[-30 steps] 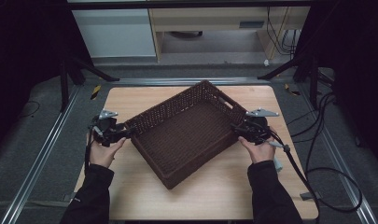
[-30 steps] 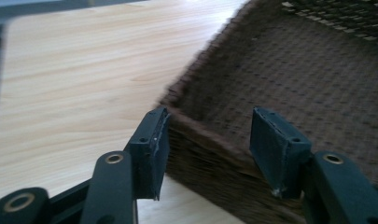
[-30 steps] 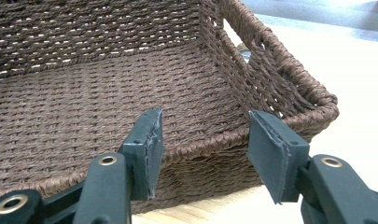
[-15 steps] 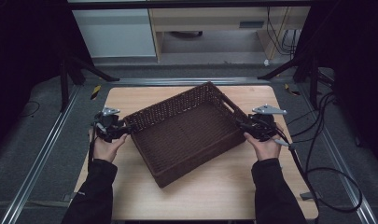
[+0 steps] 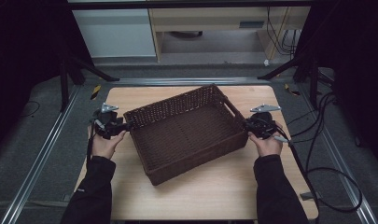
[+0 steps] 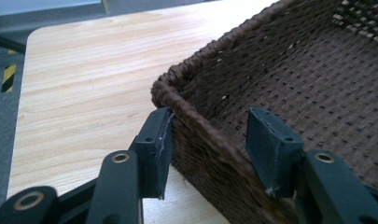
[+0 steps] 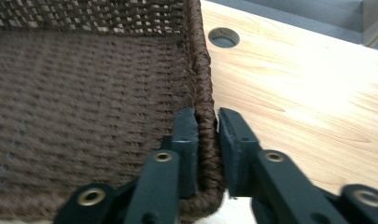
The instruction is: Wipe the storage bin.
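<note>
- High view: we see the wicker basket (image 5: 189, 133) in the middle of the frame, standing on the light wooden table (image 5: 224, 191) and turned at an angle to the table edges. The left gripper (image 5: 123, 126) is at the basket's left corner and the right gripper (image 5: 246, 125) at its right end. We think the two hands take opposite ends so that the wide basket can be moved level, without tipping.
- High view, surroundings: the table is bare around the basket. Grey floor and metal rails (image 5: 42, 158) lie at both sides, black cables (image 5: 326, 140) run at the right, and pale cabinets (image 5: 121, 30) stand at the top of the frame. The rest of the room is dark.
- Left gripper view: the basket's rim (image 6: 200, 121) runs between the two black jaws in the lower half of the frame. The jaws stand apart; the left pad (image 6: 162, 140) touches the outer wall, while the right pad (image 6: 270, 149) hangs free over the inside. So this side straddles the wall but does not clamp it yet, in our judgement.
- Right gripper view: the jaws have just been closing, and now they pinch the braided rim (image 7: 206, 130) in the lower centre, one pad (image 7: 186, 135) inside the basket and one outside. The grip looks firm. At the upper right the wooden table shows a round hole (image 7: 223, 36).
</note>
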A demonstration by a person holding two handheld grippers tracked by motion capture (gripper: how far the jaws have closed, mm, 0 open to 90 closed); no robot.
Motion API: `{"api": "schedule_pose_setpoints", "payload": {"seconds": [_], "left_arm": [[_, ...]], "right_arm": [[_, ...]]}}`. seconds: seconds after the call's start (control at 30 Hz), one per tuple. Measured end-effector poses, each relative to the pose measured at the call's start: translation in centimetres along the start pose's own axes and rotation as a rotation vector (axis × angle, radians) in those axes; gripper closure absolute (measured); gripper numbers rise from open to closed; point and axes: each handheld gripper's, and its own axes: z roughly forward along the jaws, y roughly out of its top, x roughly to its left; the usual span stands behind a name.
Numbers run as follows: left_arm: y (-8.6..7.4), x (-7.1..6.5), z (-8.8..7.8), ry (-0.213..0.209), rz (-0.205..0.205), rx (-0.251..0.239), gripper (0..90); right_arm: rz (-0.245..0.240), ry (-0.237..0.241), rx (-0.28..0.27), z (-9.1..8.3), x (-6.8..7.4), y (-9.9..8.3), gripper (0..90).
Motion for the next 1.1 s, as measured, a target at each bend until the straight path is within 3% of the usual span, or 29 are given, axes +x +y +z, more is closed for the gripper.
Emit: {"api": "schedule_pose_setpoints", "payload": {"seconds": [0.13,0.3,0.5,0.67,0.8,1.0,1.1], "left_arm": [[-0.7,-0.7,-0.8,-0.024,0.020,-0.010,48.8],[-1.6,-1.7,-0.7,-0.053,0.042,0.020,51.0],[-1.4,-1.3,0.4,-0.055,0.030,0.028,55.3],[-0.9,-0.5,1.2,-0.036,0.031,0.018,58.4],[-0.6,-0.4,1.3,-0.035,0.028,0.031,58.9],[-1.2,-0.9,0.4,-0.028,0.052,0.033,53.2],[-1.8,-1.2,-0.1,-0.037,0.062,0.025,51.1]], "right_arm": [[0.009,0.037,0.019,-0.7,0.3,-0.4,79.5],[-0.008,0.091,0.044,-1.9,0.7,-1.0,74.4],[-0.019,0.106,-0.016,-2.1,0.5,-0.4,65.6],[-0.022,0.131,-0.037,-1.0,0.6,0.3,68.6],[-0.037,0.149,-0.029,-0.4,1.0,0.5,76.4],[-0.042,0.145,-0.021,-0.8,1.4,0.2,76.9],[-0.048,0.165,-0.011,-1.4,1.8,-0.2,75.2]]}}
